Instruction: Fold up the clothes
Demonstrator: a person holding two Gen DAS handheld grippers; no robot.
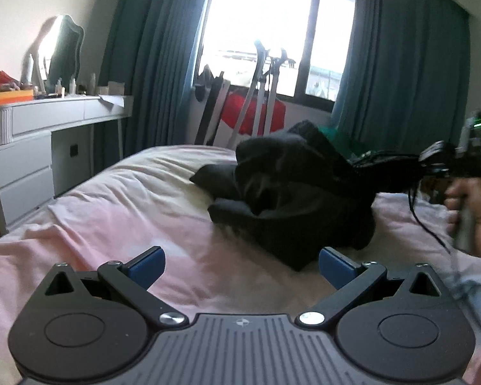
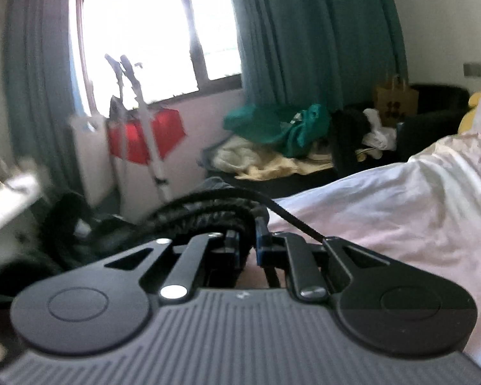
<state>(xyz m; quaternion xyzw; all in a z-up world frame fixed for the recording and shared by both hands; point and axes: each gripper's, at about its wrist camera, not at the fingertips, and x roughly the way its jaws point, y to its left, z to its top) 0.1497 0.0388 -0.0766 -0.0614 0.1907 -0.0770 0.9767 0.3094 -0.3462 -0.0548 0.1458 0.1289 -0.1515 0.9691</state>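
We're over the bed (image 1: 118, 211), its pale pink cover rumpled and filling most of the left wrist view. On it, toward the far side, sits our dark garment (image 1: 291, 199), bunched in a heap with one end lifted off the cover and stretched out to the right. Behind it hang teal curtains (image 1: 157, 64) on both sides of a bright window (image 1: 259, 25), and a white dressing table (image 1: 51, 122) stands off to the left. Now the left gripper (image 1: 240, 264): we see its blue pads spread wide, nothing between them, hovering just short of the heap's near edge. Over on the right, the right gripper (image 2: 247, 240) has its fingers pressed together on a ribbed black edge of the garment (image 2: 208, 211), and a black drawstring (image 2: 291, 218) trails over the gripper body. In the left view that gripper (image 1: 433, 160) shows at the frame edge, blurred, with the person's hand (image 1: 474, 211) around its handle.
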